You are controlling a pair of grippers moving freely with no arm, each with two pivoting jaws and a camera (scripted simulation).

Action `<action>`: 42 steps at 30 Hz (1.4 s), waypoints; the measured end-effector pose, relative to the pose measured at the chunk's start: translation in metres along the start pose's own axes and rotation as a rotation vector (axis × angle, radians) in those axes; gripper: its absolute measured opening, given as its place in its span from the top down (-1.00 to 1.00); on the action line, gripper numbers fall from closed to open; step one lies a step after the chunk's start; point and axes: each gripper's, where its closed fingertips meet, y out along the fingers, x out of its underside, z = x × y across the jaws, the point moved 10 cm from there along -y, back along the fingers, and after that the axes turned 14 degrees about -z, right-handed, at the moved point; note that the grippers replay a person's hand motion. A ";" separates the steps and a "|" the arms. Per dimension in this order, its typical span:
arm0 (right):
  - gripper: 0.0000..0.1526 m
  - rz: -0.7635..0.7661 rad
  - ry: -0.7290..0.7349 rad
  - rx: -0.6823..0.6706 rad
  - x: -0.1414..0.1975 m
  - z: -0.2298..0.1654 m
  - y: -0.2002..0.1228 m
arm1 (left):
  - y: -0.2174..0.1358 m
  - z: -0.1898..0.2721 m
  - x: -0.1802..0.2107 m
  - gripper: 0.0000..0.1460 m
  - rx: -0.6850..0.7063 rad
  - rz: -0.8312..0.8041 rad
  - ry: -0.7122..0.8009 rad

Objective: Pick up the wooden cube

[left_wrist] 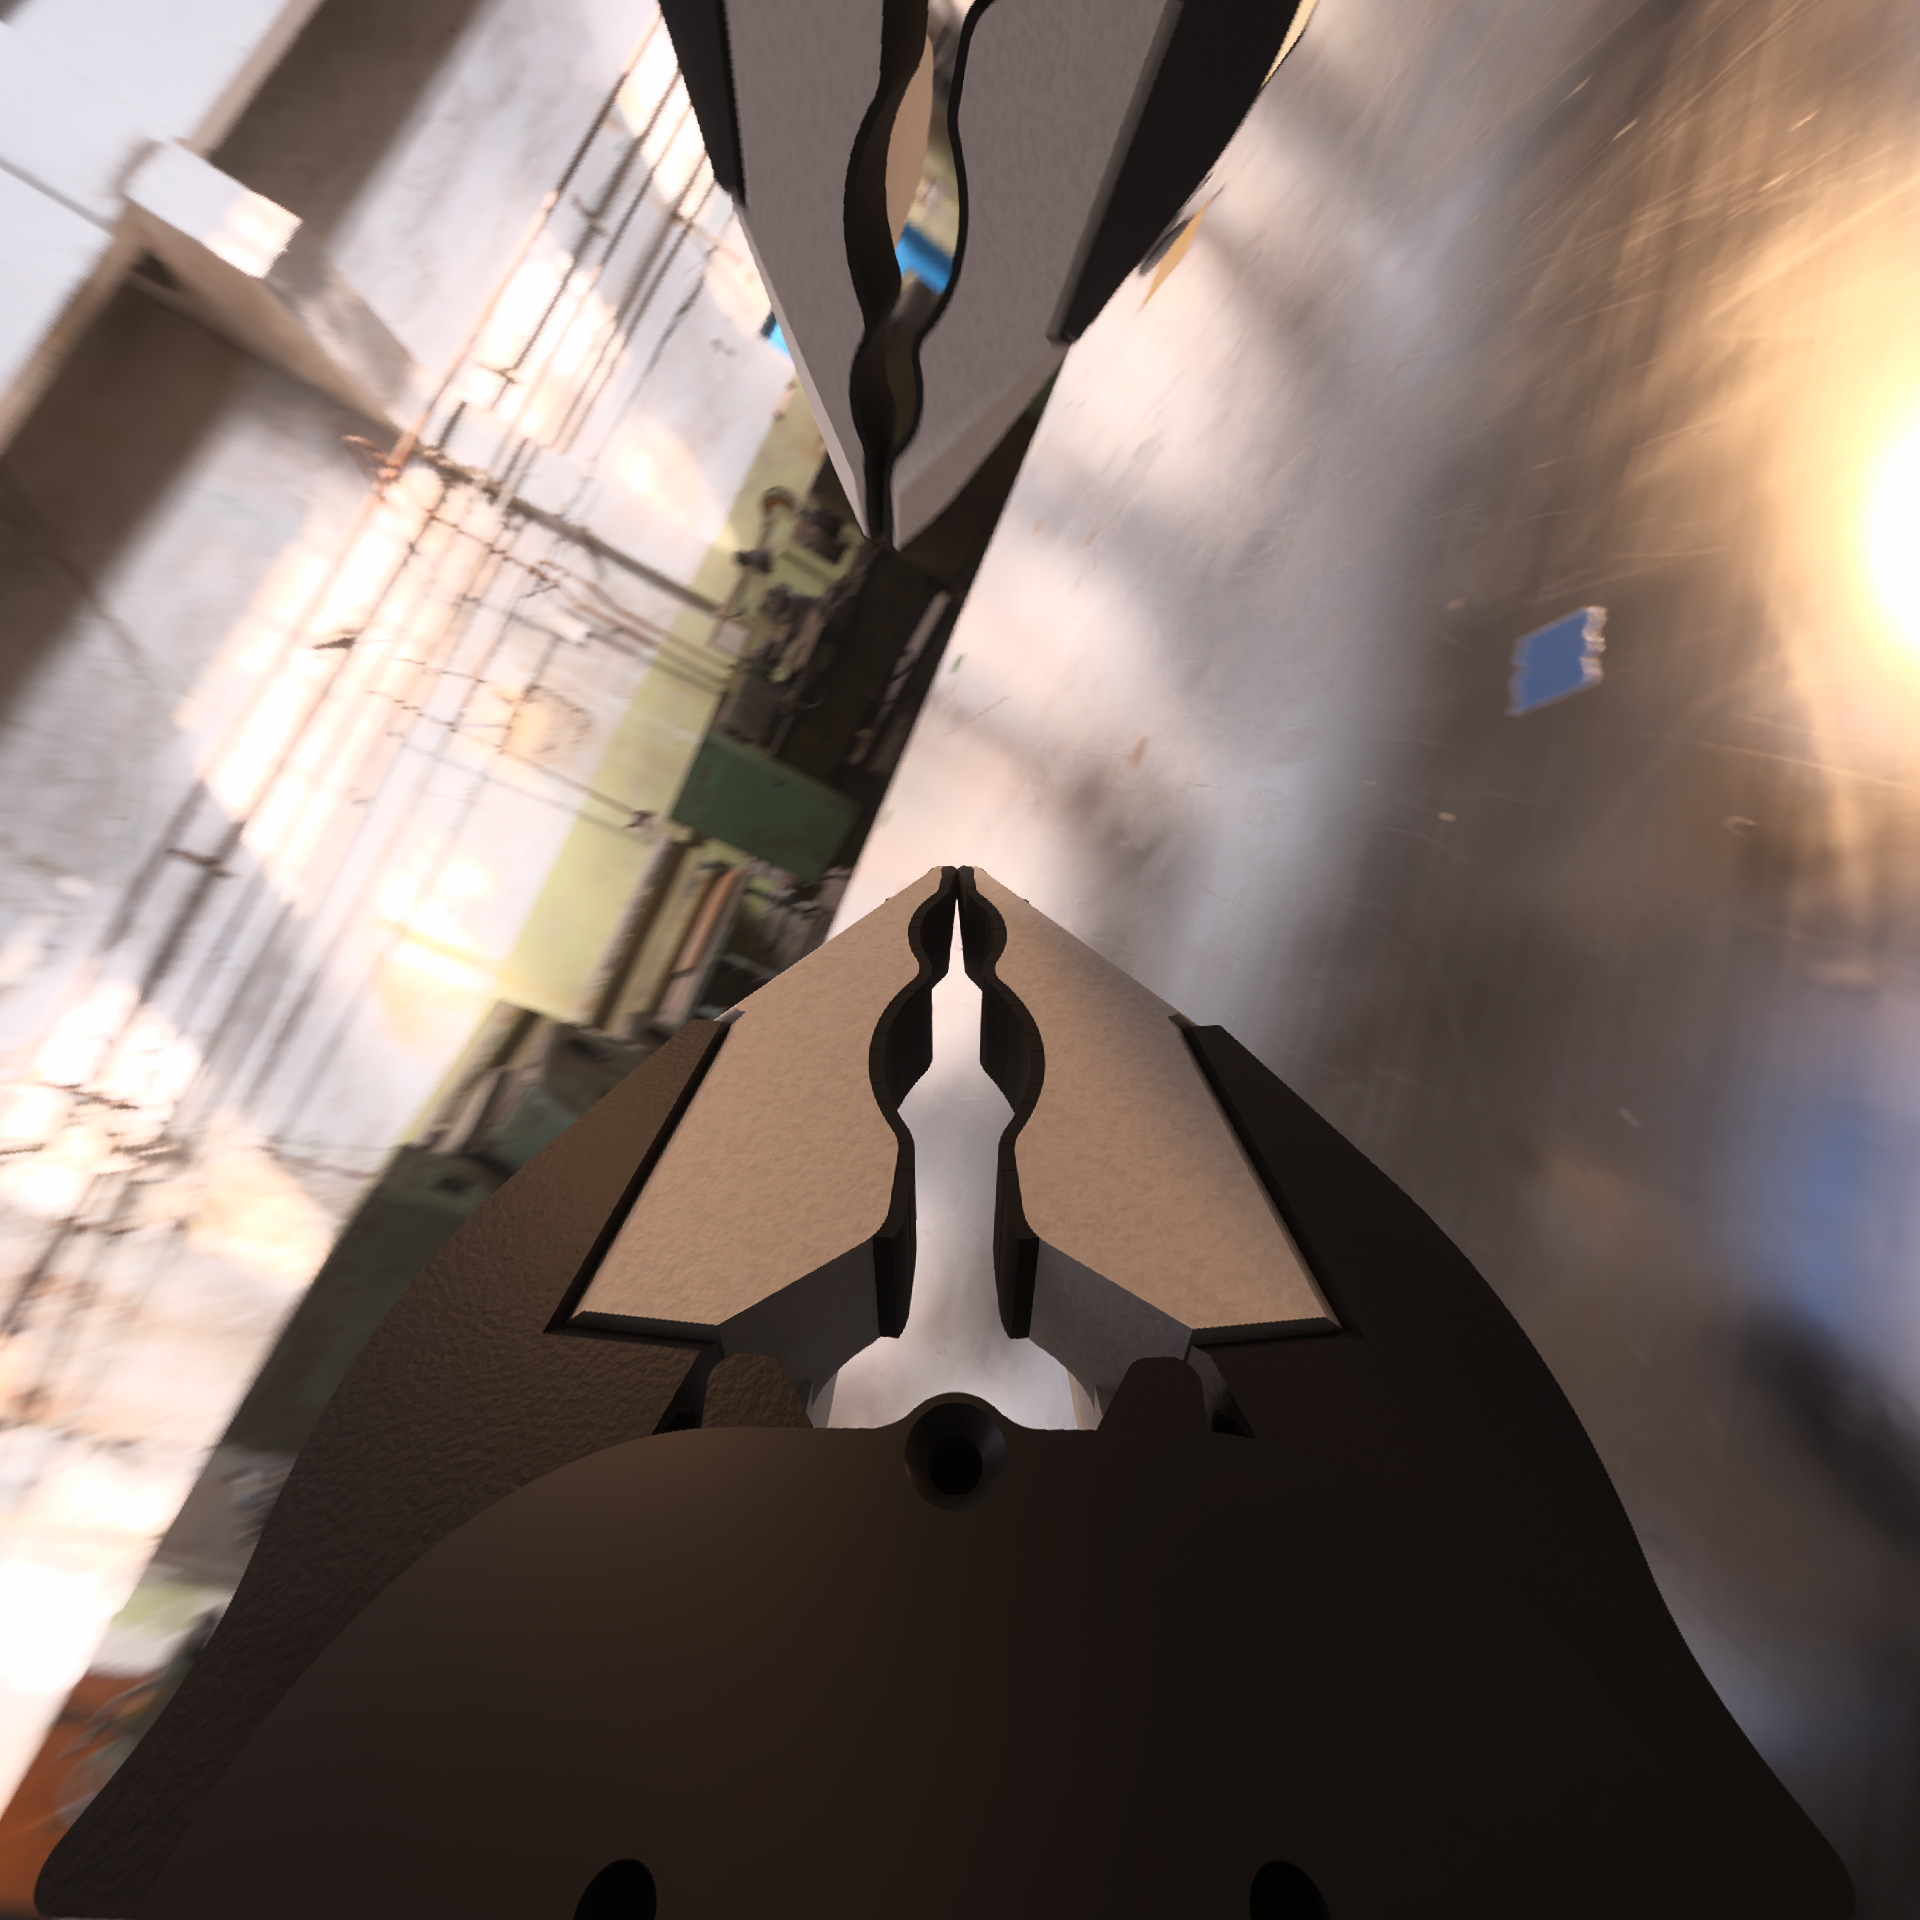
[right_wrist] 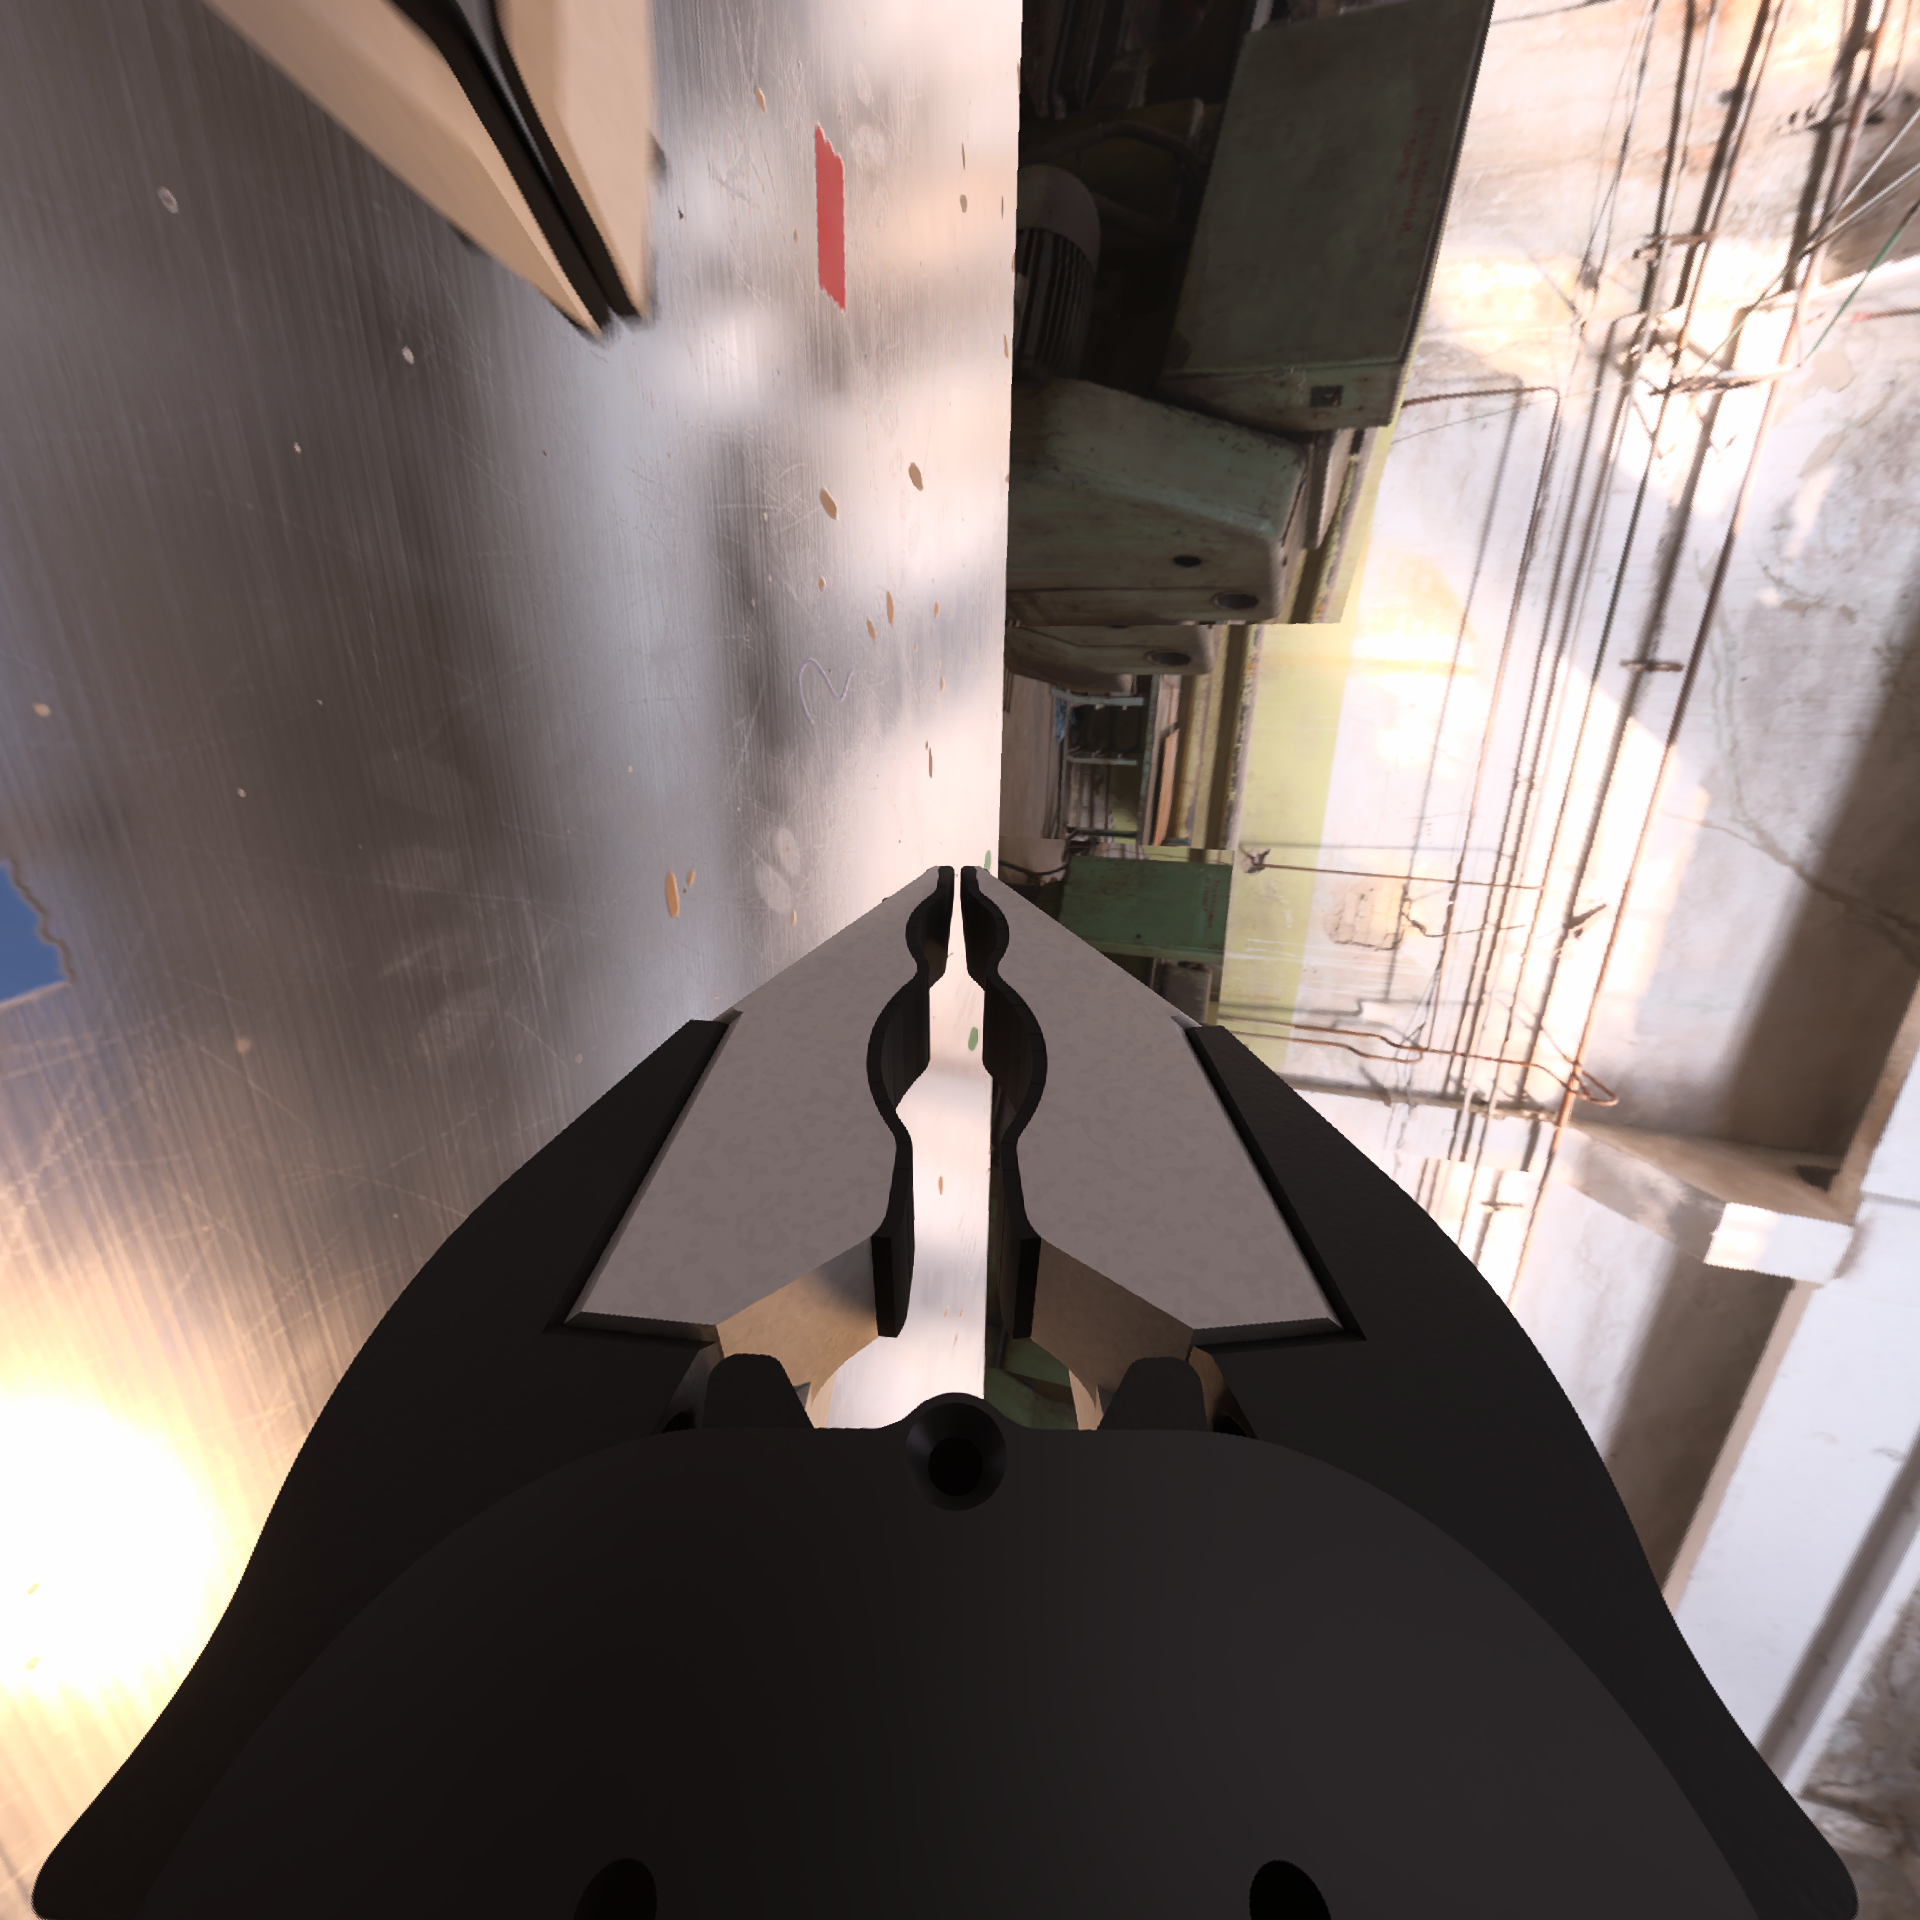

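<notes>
No wooden cube shows clearly in either view. My left gripper [left_wrist: 956, 875] is shut and empty, its tips together over the scratched metal table [left_wrist: 1351, 935]. My right gripper [right_wrist: 957, 875] is also shut with nothing between its fingers, near the table's far edge. The right gripper also shows in the left wrist view [left_wrist: 883, 520], pointing toward my left one with a gap between their tips. The left gripper shows at the top left of the right wrist view [right_wrist: 613, 310], closed.
A blue patch [left_wrist: 1556, 661] lies on the table, also at the left edge of the right wrist view [right_wrist: 31, 935]. A red patch [right_wrist: 829, 223] lies near the table edge [right_wrist: 1006, 520]. Green machines [right_wrist: 1143, 499] and a pipe-lined wall stand beyond.
</notes>
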 end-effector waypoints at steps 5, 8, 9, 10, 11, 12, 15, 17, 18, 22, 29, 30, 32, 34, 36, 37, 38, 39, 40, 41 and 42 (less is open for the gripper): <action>0.99 0.045 0.031 -0.055 -0.008 0.003 -0.003 | 0.033 0.000 -0.019 1.00 -0.199 -0.100 0.206; 0.99 0.088 0.066 -0.108 -0.006 0.010 -0.003 | 0.050 0.006 -0.018 1.00 -0.153 -0.174 0.203; 0.99 0.105 0.081 -0.143 -0.005 0.012 -0.001 | 0.053 0.010 -0.017 1.00 -0.107 -0.212 0.216; 0.99 0.134 0.097 -0.174 -0.005 0.015 0.000 | 0.056 0.014 -0.016 1.00 -0.028 -0.262 0.232; 0.99 0.170 0.124 -0.191 -0.003 0.017 0.002 | 0.059 0.018 -0.016 1.00 0.025 -0.293 0.247; 0.99 0.195 0.148 -0.194 -0.002 0.020 0.004 | 0.060 0.021 -0.015 1.00 0.027 -0.289 0.267; 0.99 0.198 0.160 -0.207 0.001 0.027 0.008 | 0.057 0.021 -0.016 1.00 -0.017 -0.229 0.262; 0.99 0.204 0.164 -0.219 0.000 0.030 0.009 | 0.054 0.011 -0.020 1.00 -0.031 -0.191 0.185; 0.99 0.207 0.160 -0.226 0.000 0.031 0.010 | 0.054 0.006 -0.021 1.00 -0.050 -0.179 0.151; 0.99 0.215 0.147 -0.223 -0.004 0.037 0.012 | 0.065 -0.007 -0.022 1.00 -0.035 -0.269 0.065; 0.99 0.219 0.153 -0.154 0.005 0.076 0.049 | 0.074 0.003 -0.016 1.00 0.089 -0.336 -0.051; 0.99 0.221 0.157 -0.144 0.008 0.081 0.060 | 0.073 0.002 -0.016 1.00 0.104 -0.338 -0.070; 0.99 0.212 0.159 -0.154 0.013 0.089 0.088 | 0.073 0.001 -0.016 1.00 0.126 -0.336 -0.100; 0.99 0.189 0.181 -0.182 0.017 0.090 0.119 | 0.073 0.000 -0.015 1.00 0.135 -0.327 -0.118; 0.98 0.166 0.206 -0.249 0.021 0.087 0.148 | 0.073 0.000 -0.015 1.00 0.140 -0.325 -0.130; 0.98 0.158 0.222 -0.270 0.023 0.084 0.161 | 0.073 -0.001 -0.015 1.00 0.140 -0.327 -0.135; 0.97 0.148 0.238 -0.291 0.025 0.081 0.172 | 0.073 0.000 -0.015 1.00 0.137 -0.330 -0.136; 0.97 0.131 0.248 -0.294 0.026 0.078 0.180 | 0.073 0.000 -0.016 1.00 0.132 -0.332 -0.132; 0.95 0.121 0.248 -0.297 0.027 0.076 0.185 | 0.073 0.000 -0.016 1.00 0.127 -0.334 -0.127; 0.94 0.114 0.247 -0.302 0.028 0.076 0.189 | 0.073 0.000 -0.016 1.00 0.123 -0.333 -0.127; 0.93 0.109 0.248 -0.304 0.028 0.075 0.192 | 0.073 0.001 -0.016 1.00 0.122 -0.331 -0.133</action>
